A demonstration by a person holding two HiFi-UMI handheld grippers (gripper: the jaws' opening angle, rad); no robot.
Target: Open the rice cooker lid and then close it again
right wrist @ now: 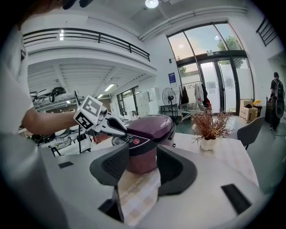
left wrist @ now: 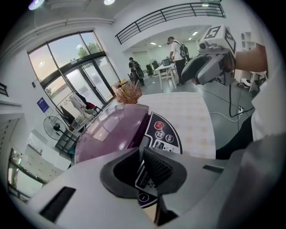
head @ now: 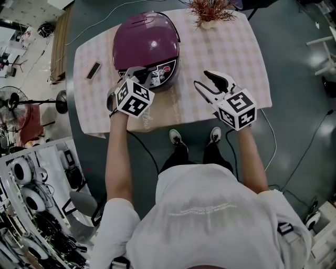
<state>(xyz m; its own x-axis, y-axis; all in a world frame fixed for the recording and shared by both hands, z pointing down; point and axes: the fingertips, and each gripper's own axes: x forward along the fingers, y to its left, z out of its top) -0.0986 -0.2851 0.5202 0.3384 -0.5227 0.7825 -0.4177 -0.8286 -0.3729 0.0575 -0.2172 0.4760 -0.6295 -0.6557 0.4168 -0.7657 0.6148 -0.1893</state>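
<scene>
Purple rice cooker (head: 157, 63) sits upper centre of the head view on the checked table (head: 236, 52). Its lid (head: 146, 34) is down. The control panel (left wrist: 163, 132) faces me.

My left tongs (left wrist: 142, 154) point down at the panel's front edge. The 2 jaws are narrow, with a thin slit between them and nothing gripped. I cannot tell whether the tips touch the panel.

My right tongs (right wrist: 143, 163) hang right of the cooker, apart from it, over the table's near edge. Jaws are wide and empty, and the cooker body shows through the gap, well beyond.

Dried plant (head: 212, 10) in a white pot stands at top of frame, right of the cooker. 1 small dark bar (head: 93, 70) lies on the cloth to the cooker's left.
</scene>
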